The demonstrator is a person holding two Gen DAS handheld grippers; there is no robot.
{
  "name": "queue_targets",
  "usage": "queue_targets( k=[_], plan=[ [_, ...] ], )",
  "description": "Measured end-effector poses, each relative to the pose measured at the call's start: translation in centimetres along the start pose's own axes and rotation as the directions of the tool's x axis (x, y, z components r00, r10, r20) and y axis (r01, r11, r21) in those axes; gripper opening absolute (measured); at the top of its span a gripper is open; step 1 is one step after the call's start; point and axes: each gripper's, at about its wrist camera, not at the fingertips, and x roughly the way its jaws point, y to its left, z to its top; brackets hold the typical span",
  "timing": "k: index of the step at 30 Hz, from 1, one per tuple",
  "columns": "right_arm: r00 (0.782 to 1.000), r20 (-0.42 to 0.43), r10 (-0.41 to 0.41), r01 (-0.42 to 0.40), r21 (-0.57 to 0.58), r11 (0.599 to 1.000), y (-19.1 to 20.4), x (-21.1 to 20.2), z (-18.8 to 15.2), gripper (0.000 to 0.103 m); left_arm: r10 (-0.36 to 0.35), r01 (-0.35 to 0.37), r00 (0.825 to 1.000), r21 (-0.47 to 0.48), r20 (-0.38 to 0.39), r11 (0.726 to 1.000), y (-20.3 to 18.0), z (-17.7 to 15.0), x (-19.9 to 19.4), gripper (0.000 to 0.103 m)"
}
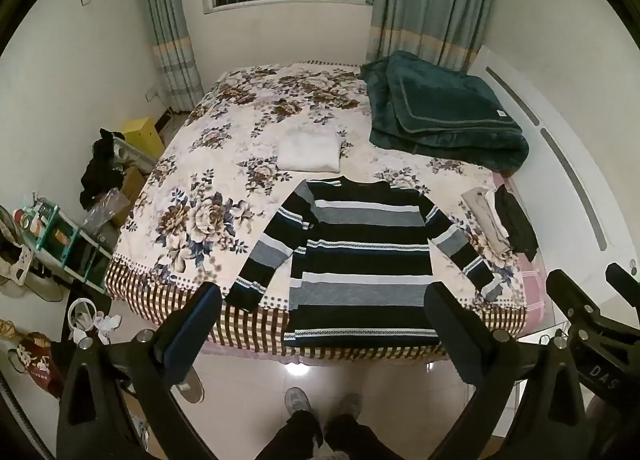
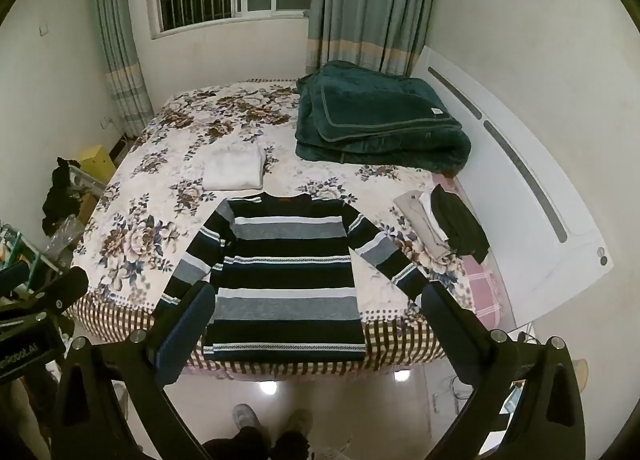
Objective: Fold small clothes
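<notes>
— Grippers first: left gripper (image 1: pixel 324 324) and right gripper (image 2: pixel 320 324) both spread wide, holding nothing, raised over the floor short of the bed (image 1: pixel 192 284).

— Risk?

— Hem draped over the bed edge; could slide off if tugged from one side only.

— Sweater (image 2: pixel 286 280)?

— Striped black, grey, white; flat, sleeves angled out. Beyond it, folded white cloth (image 2: pixel 234 170), green blanket (image 2: pixel 380 124).

I count one striped sweater (image 1: pixel 362 260) and one folded white garment (image 1: pixel 309 150) at twelve o'clock. One green blanket (image 1: pixel 444 116), one clothes pile (image 1: pixel 500 222) at two.
</notes>
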Motion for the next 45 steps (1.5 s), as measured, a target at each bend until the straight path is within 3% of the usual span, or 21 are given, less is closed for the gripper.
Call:
queue_targets(
  k=[45],
  plan=[
    [1.000, 0.020, -0.013, 0.013, -0.010, 1.000, -0.4, -1.2, 0.8, 0.103, -0.008, 0.008, 1.000, 0.001, 0.025, 1.000, 0.0, 2.4, -1.6, 0.103]
  ],
)
